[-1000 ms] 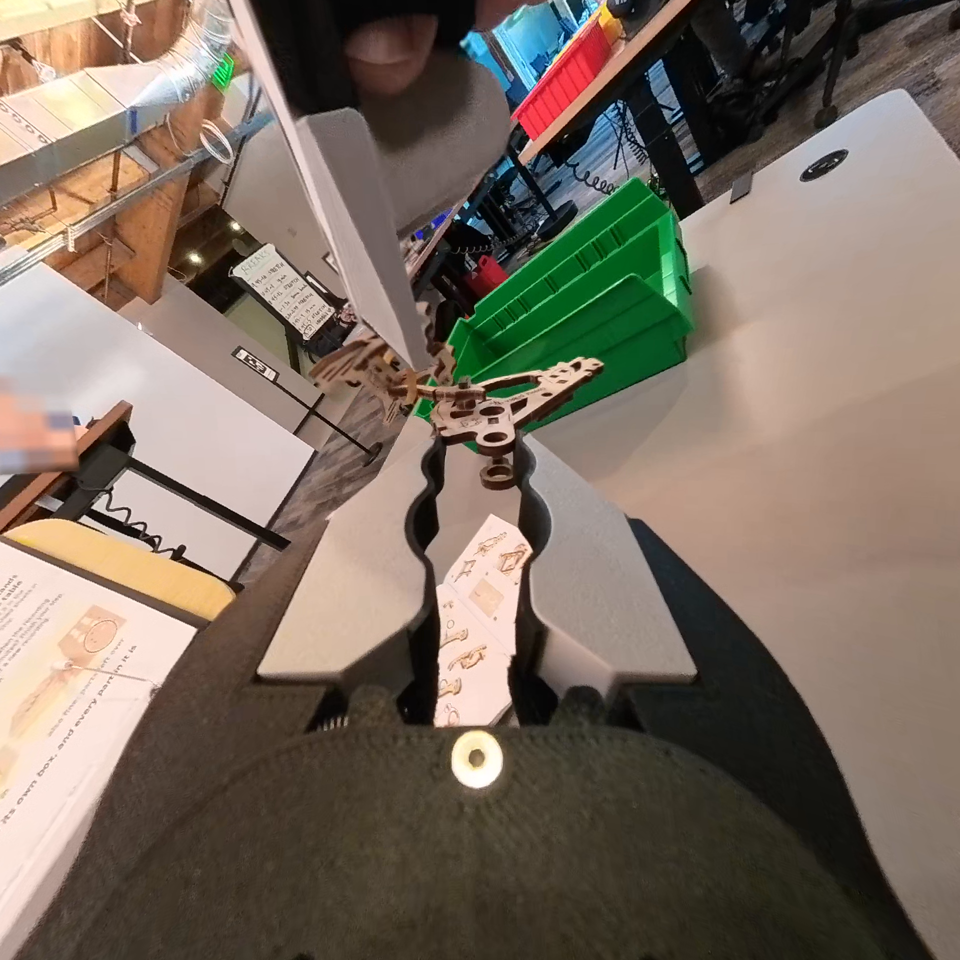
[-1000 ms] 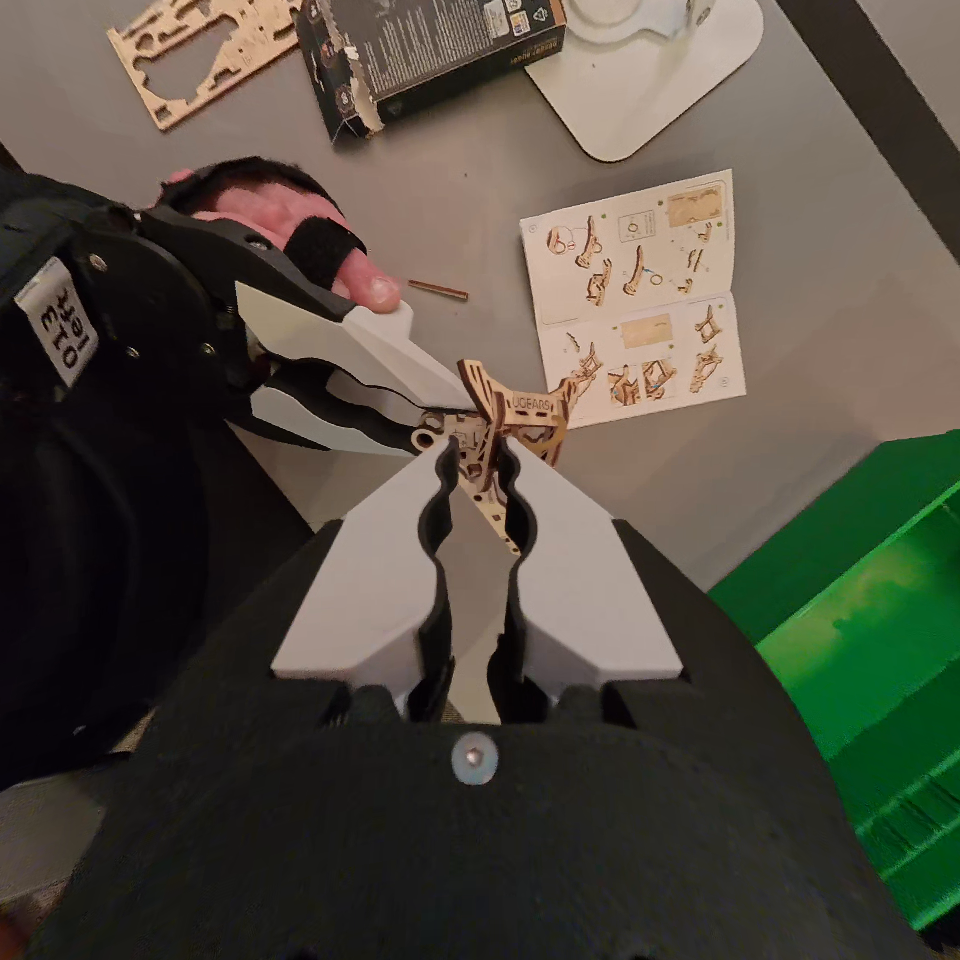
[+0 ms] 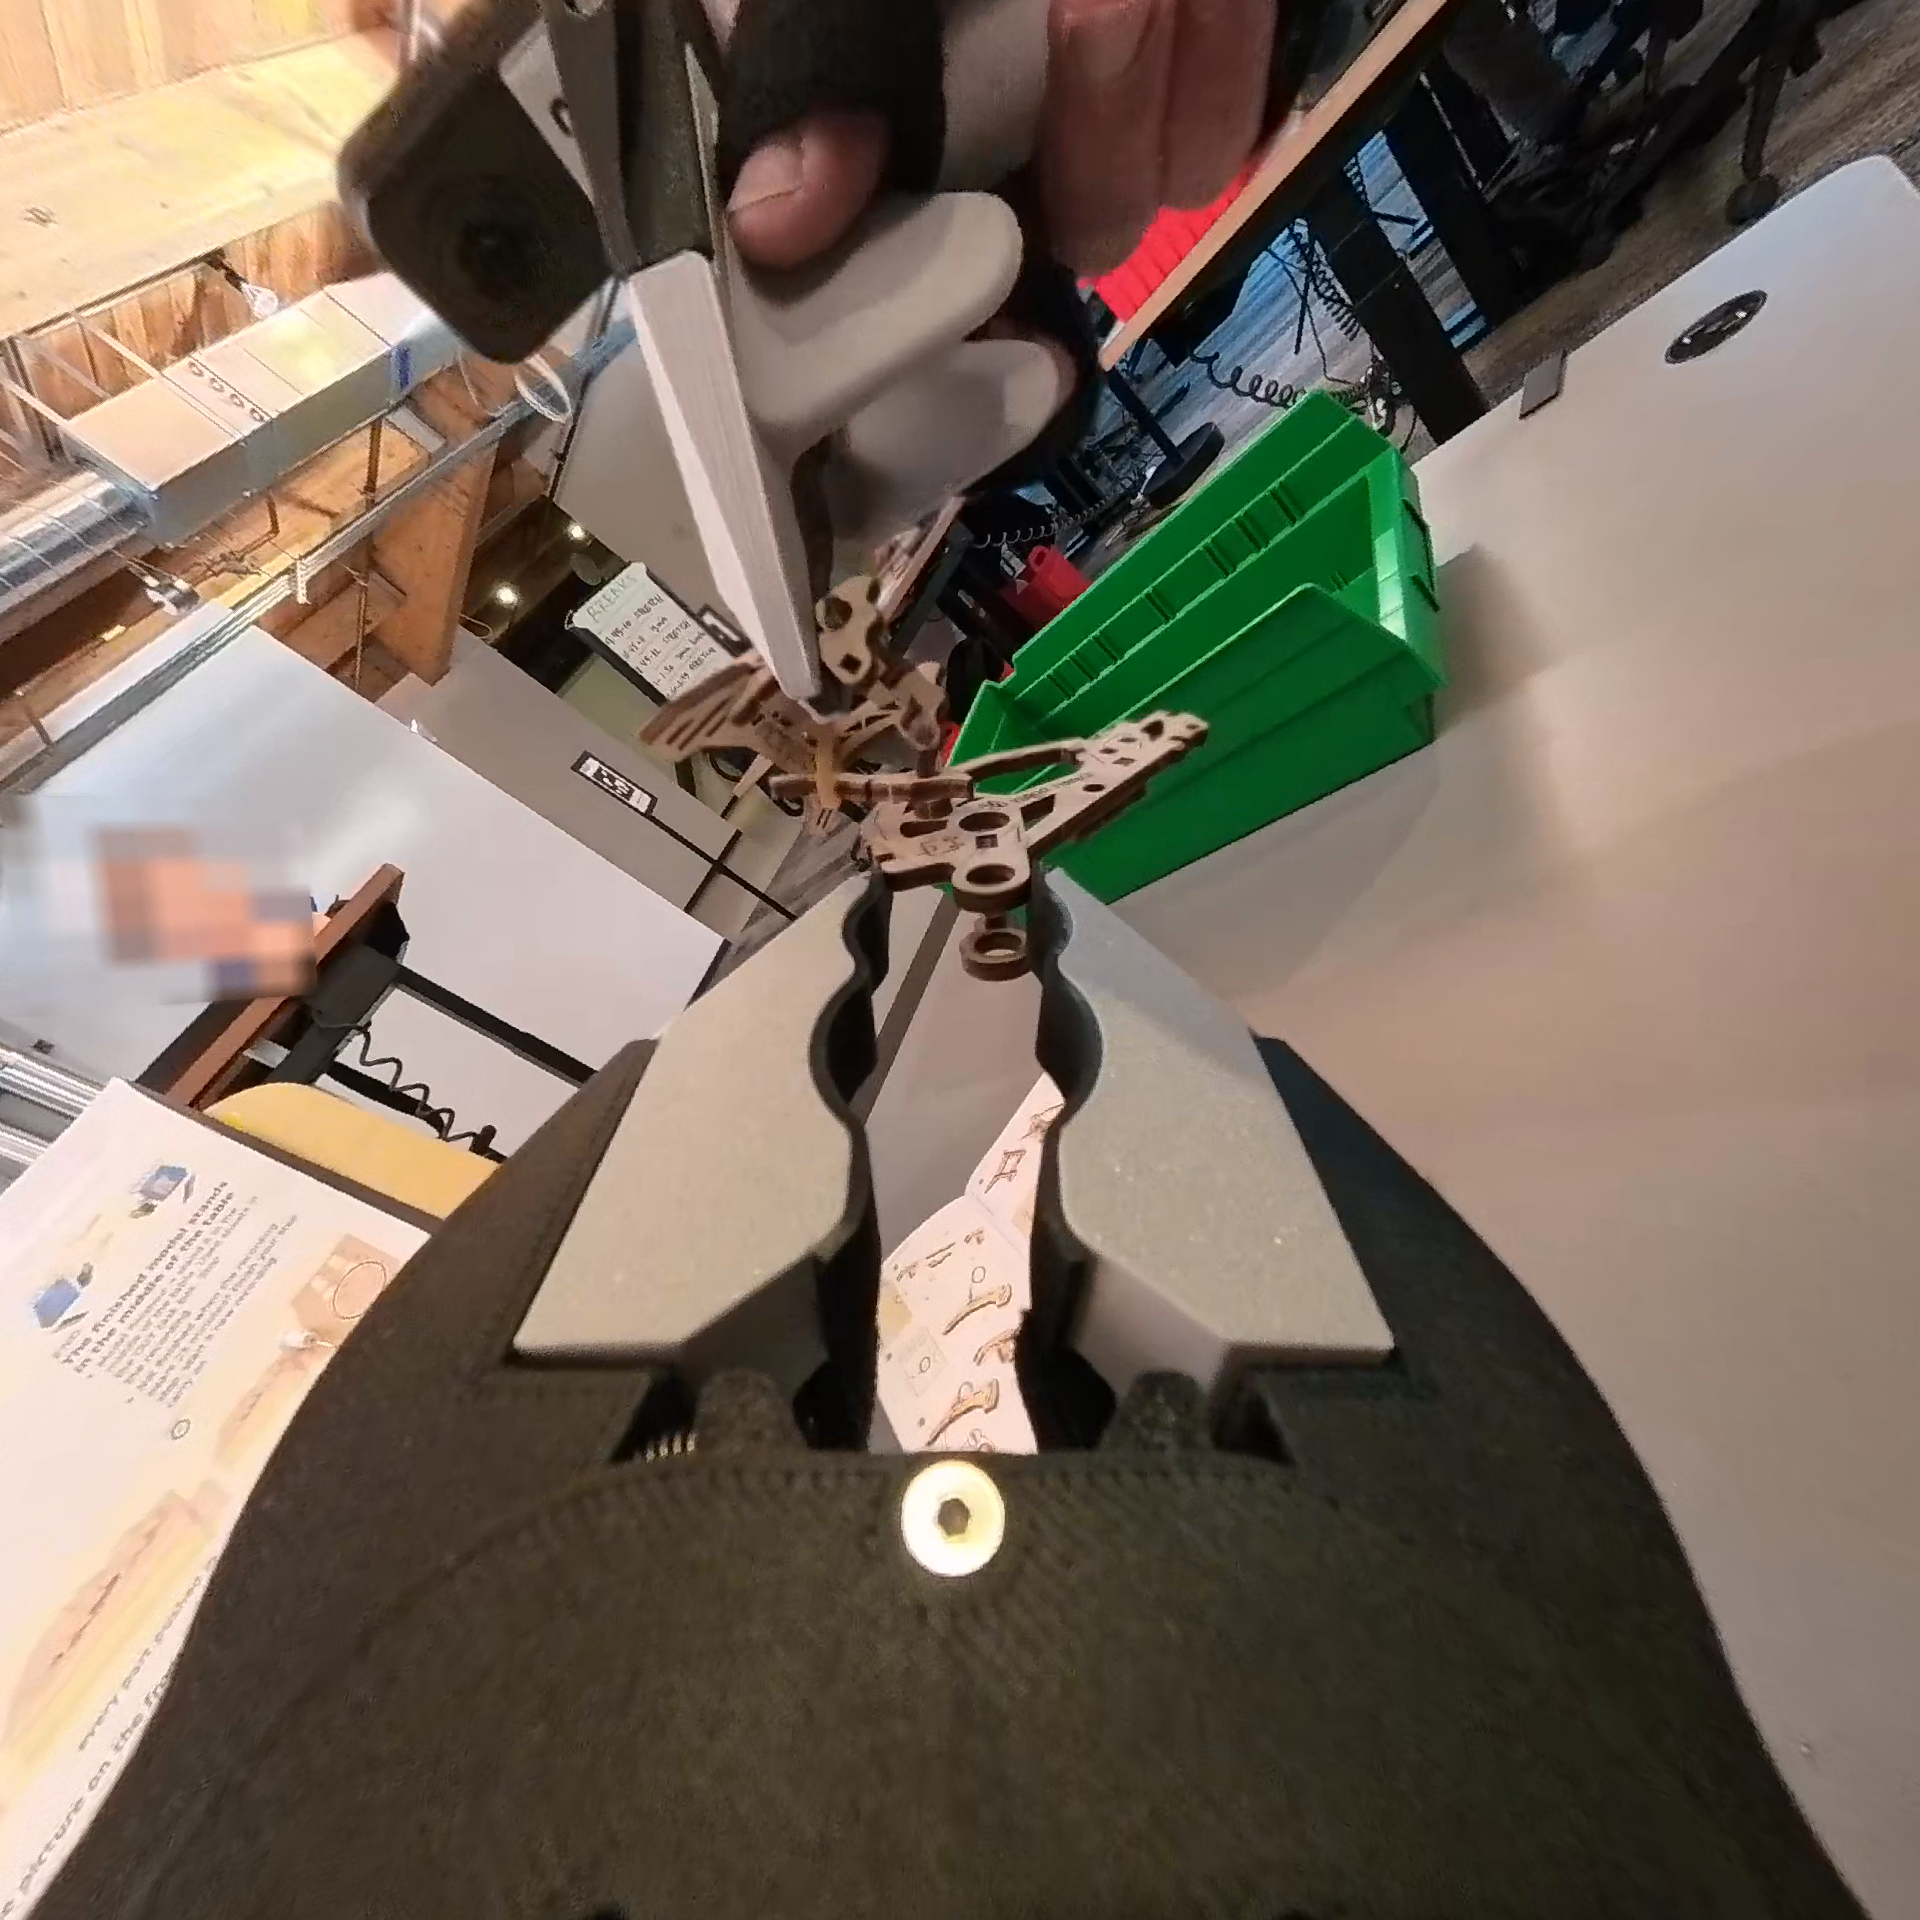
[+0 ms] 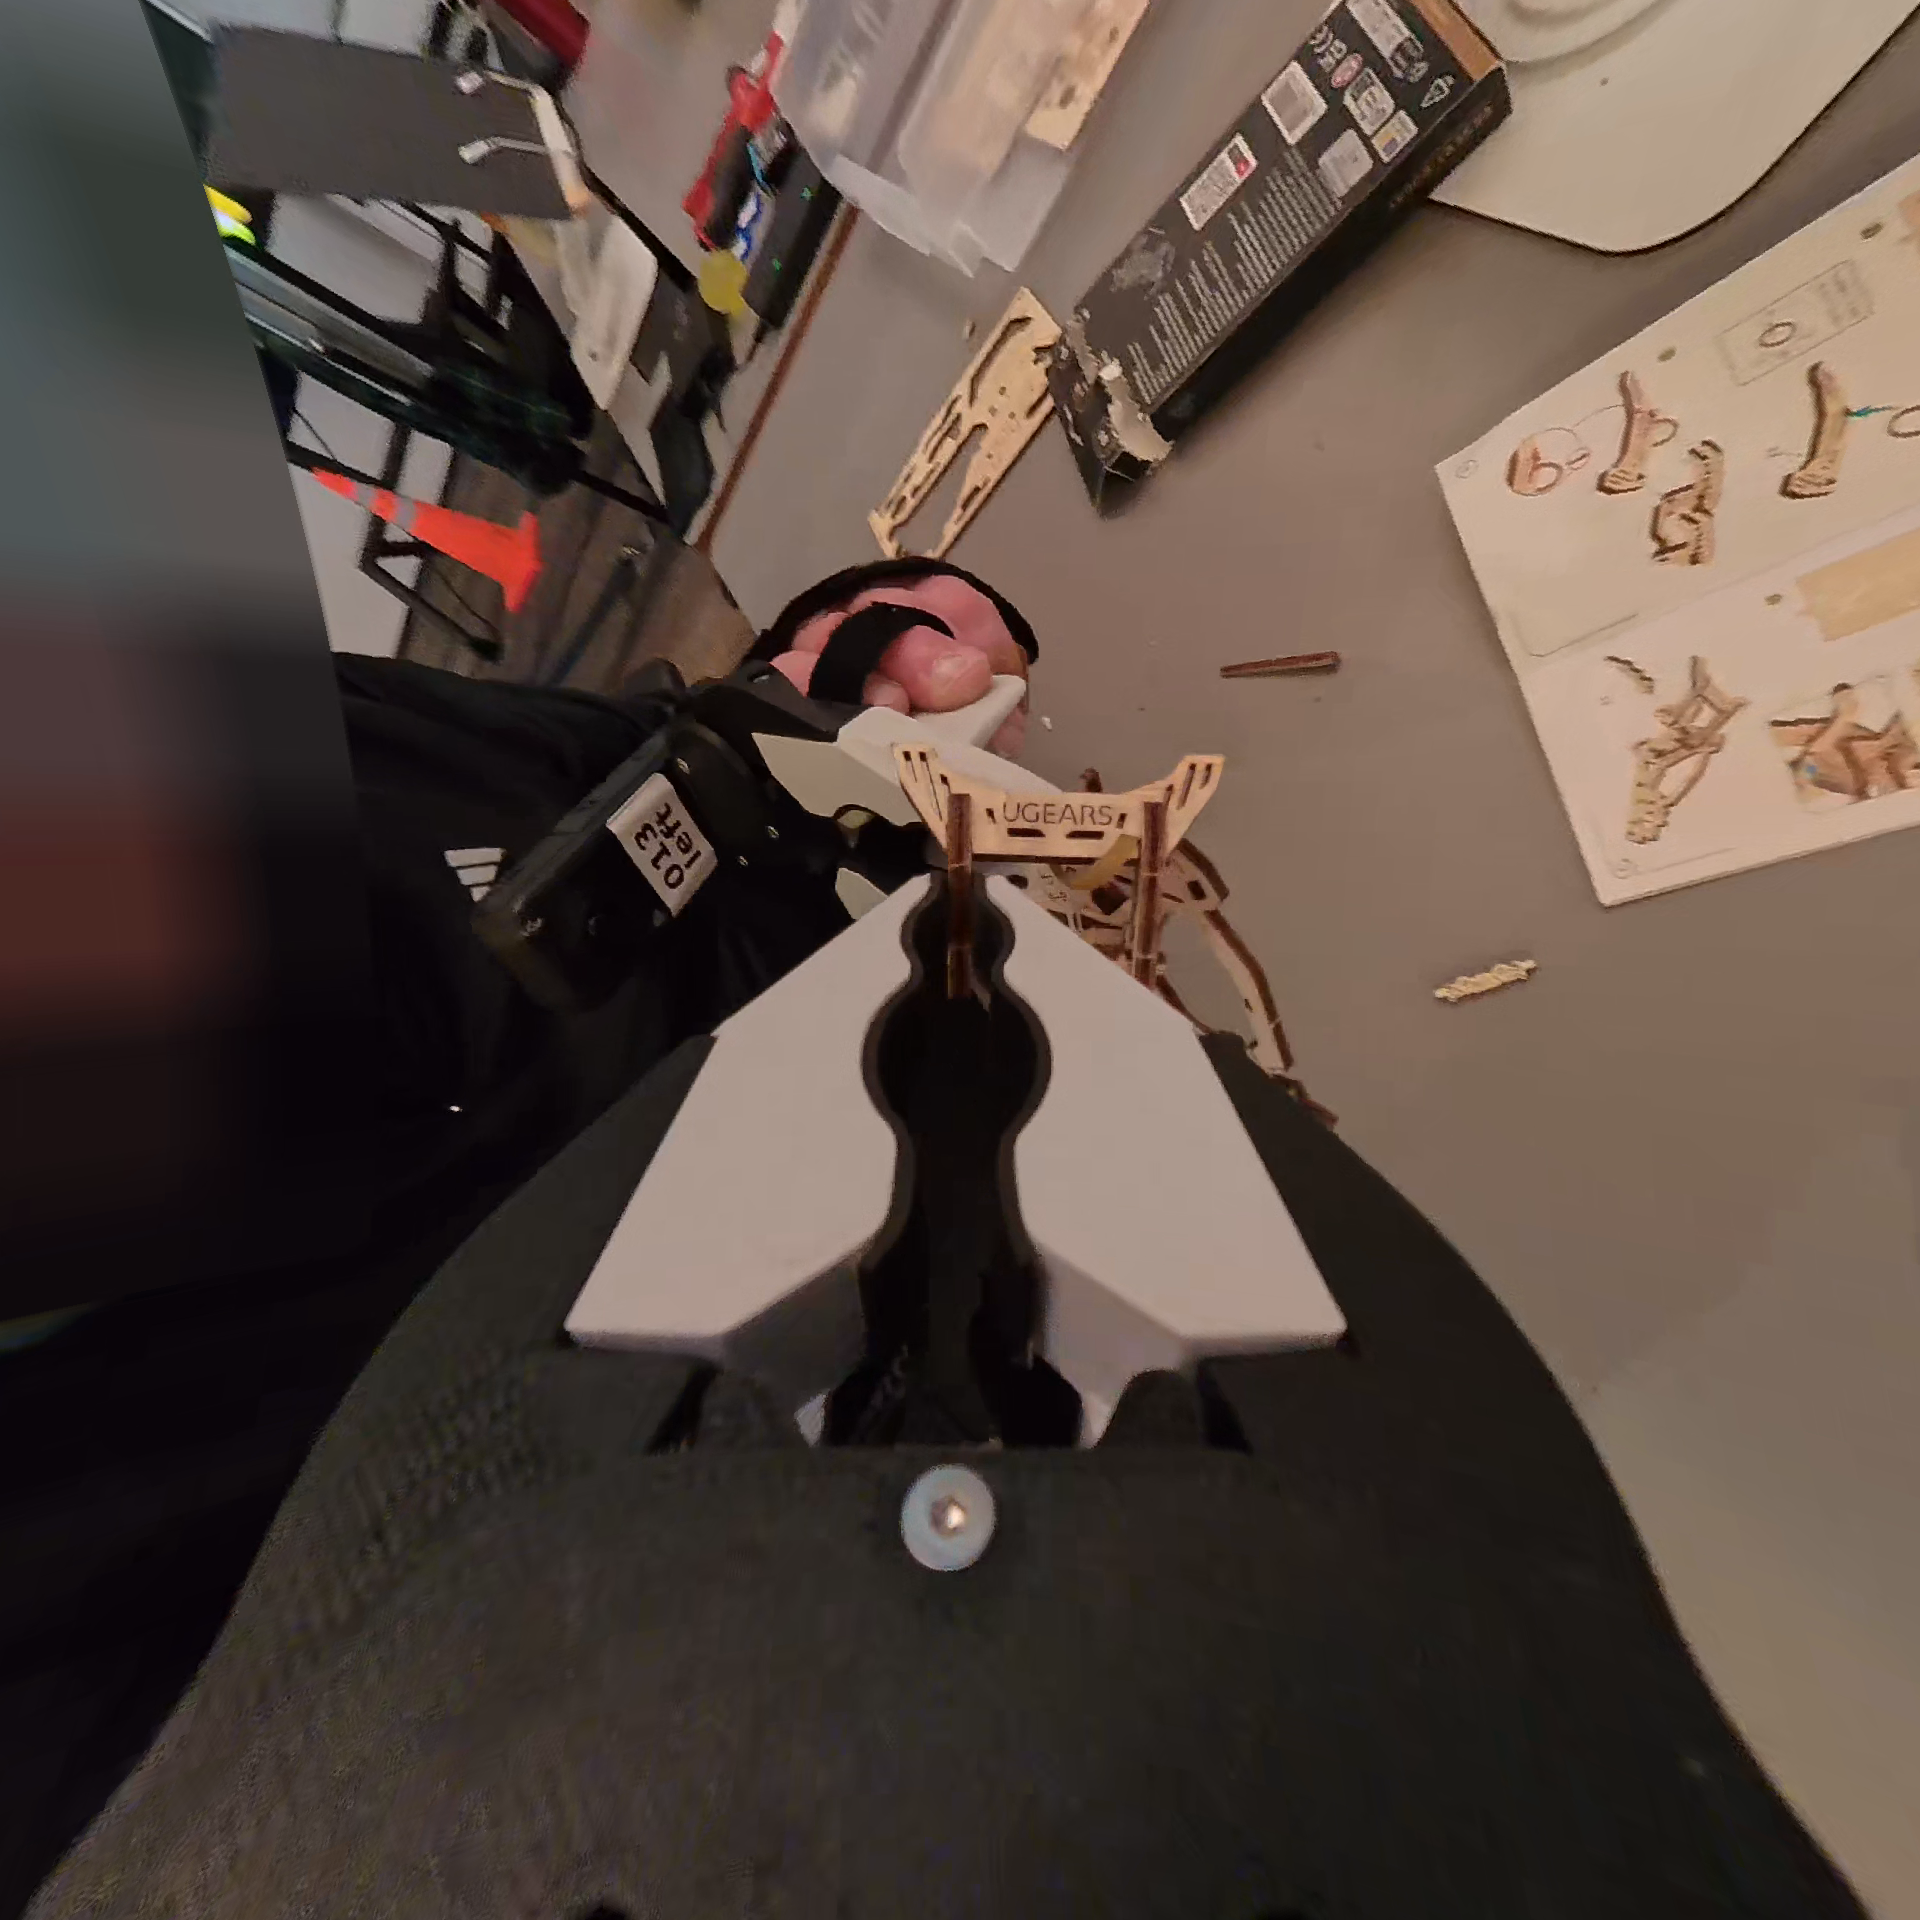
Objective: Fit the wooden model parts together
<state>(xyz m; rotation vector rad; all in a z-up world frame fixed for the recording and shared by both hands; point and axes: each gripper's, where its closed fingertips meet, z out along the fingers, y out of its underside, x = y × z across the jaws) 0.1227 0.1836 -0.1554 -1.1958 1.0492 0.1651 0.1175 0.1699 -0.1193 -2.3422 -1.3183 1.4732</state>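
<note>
Bench (image 4: pixel 1455 1351): grey top, carries everything below.

Green bins (image 3: pixel 1247 665): nested stack at the far side of the bench in the left wrist view.

Black box (image 4: pixel 1288 239): lies flat, one end torn open. It has dense print and small stickers on the side, which I am not transcribing.

Instruction sheet (image 4: pixel 1714 623): white, open flat, with drawn assembly steps. A second printed page (image 3: pixel 156 1351) sits at the lower left of the left wrist view.

Wooden parts sheet (image 4: pixel 966 426): pale punched-out fret, touching the torn end of the box.

Wooden model (image 4: pixel 1049 821): held in the air above the bench between both tools. The pale crosspiece facing me bears a cut-out brand name. Darker ringed plates show on the left gripper's side.

Left gripper (image 3: pixel 961 894): jaws part-way closed, with the model's ringed plate pinched across its width between the tips. A white tag (image 4: pixel 660 847) with black characters is on its body. A person's hand (image 4: pixel 914 655) in a black strap works it.

Right gripper (image 4: pixel 961 883): tips drawn close together, clamped on a thin upright slat at the crosspiece's left end. From the left wrist view it comes down onto the model from above.

Thin dark stick (image 4: pixel 1278 663) and a small pale offcut (image 4: pixel 1486 979): loose on the bench, well apart.
</note>
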